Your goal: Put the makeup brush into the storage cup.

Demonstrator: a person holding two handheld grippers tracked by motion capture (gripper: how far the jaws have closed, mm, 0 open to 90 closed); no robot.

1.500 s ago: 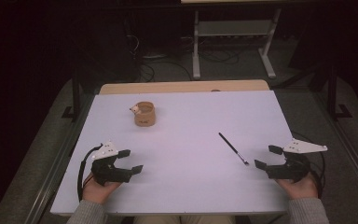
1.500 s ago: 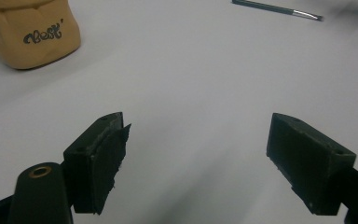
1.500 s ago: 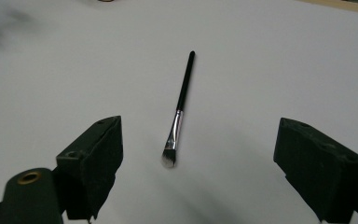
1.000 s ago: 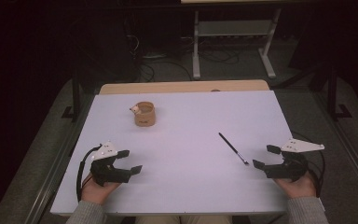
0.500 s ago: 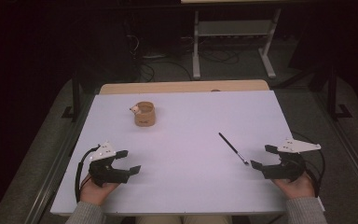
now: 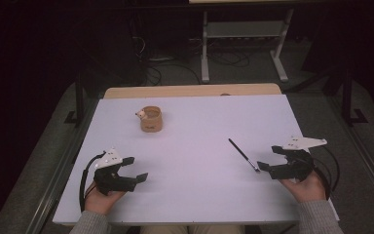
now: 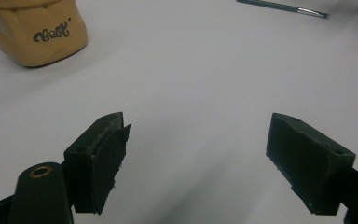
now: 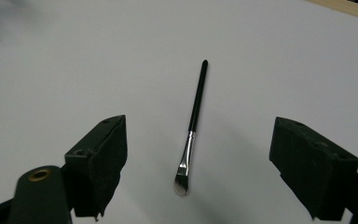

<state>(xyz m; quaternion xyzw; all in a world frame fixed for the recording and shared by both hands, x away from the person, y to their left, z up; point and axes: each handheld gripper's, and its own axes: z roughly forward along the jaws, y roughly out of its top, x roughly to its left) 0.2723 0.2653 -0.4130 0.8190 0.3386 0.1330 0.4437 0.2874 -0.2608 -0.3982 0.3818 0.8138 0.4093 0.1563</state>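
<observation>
Early stage, by the look of it: nothing lifted, nothing gripped. Right gripper point(image 6: 271, 163) low over the white table point(image 6: 195, 146), jaws spread wide and empty, aimed at a small brush point(image 6: 243, 155) lying flat just beyond its tips. In the right gripper view, brush point(image 8: 193, 126) framed squarely between the two black jaws, bristle end nearest, handle pointing away. Not touching either jaw yet. Judged remaining: closing in on the brush, picking it up, and probably carrying it across to the cup point(image 6: 151, 118) (an upright tan pot toward the far left of the table, well apart from the brush).

Left gripper point(image 6: 134, 170) near the front left edge, likewise gaping and holding nothing, resting in the person's hand well short of the cup. In the left gripper view, cup point(image 7: 37, 30) up in the corner, brush point(image 7: 282, 7) far off along the top edge.

Materials: brush slim and straight, matte black handle, short bright metal ferrule, small flat tuft of pale, dark-tipped bristles. Cup squat and rounded, tan, matte, faintly uneven like clay or soft leather (hard to tell which from here), with dark looping script on its side and something small and pale at its rim. Table cover smooth, plain, slightly glossy; a strip of bare wood along the far edge. Jaw pads blocky, black, the left gripper's rubber facing frayed at one edge.
</observation>
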